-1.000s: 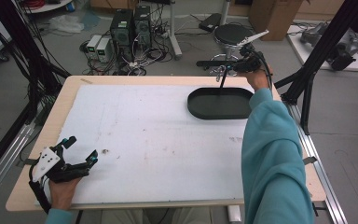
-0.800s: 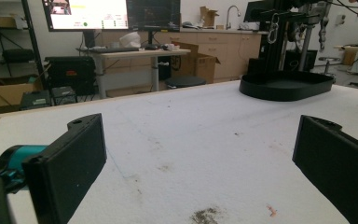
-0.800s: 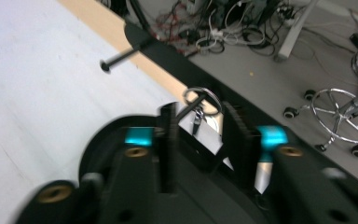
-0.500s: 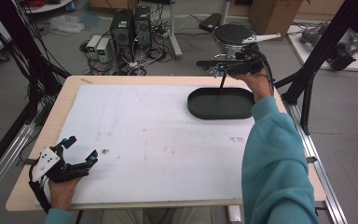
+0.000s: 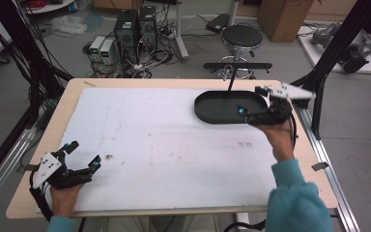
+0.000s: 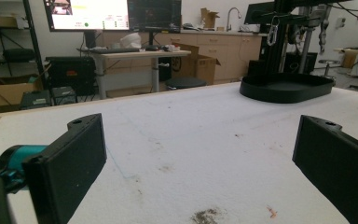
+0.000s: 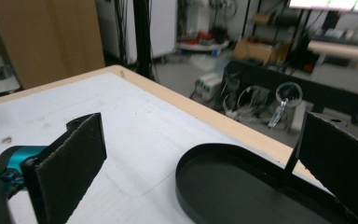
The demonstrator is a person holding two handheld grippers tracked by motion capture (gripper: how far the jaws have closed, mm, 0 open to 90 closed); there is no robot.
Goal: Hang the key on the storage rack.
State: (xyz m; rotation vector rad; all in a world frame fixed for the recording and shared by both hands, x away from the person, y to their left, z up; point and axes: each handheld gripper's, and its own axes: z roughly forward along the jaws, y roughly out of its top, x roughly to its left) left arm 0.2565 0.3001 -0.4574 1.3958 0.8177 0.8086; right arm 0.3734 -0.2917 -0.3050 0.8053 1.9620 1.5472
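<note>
A shallow black oval tray (image 5: pixel 222 107) lies empty on the white table cover (image 5: pixel 164 145) at the far right. My right gripper (image 5: pixel 252 100) hovers at the tray's right end, jaws wide apart and holding nothing. In the right gripper view the tray (image 7: pixel 242 186) sits just below and ahead of that open gripper (image 7: pixel 200 158). My left gripper (image 5: pixel 84 153) rests at the near left corner, open and empty. In the left gripper view it (image 6: pixel 200 158) looks across the bare cover toward the distant tray (image 6: pixel 286 87).
A thin black T-shaped stand (image 5: pixel 232 72) rises just behind the tray. Black frame posts (image 5: pixel 328 63) flank the table's right side. A stool (image 5: pixel 241 36) and computer towers (image 5: pixel 135 26) stand on the floor beyond. A small speck of debris (image 5: pixel 109 156) lies near the left gripper.
The right hand has drawn back from beyond the table's far edge to the tray's right end, its arm pulled nearer to the person. The left gripper has stayed put.
</note>
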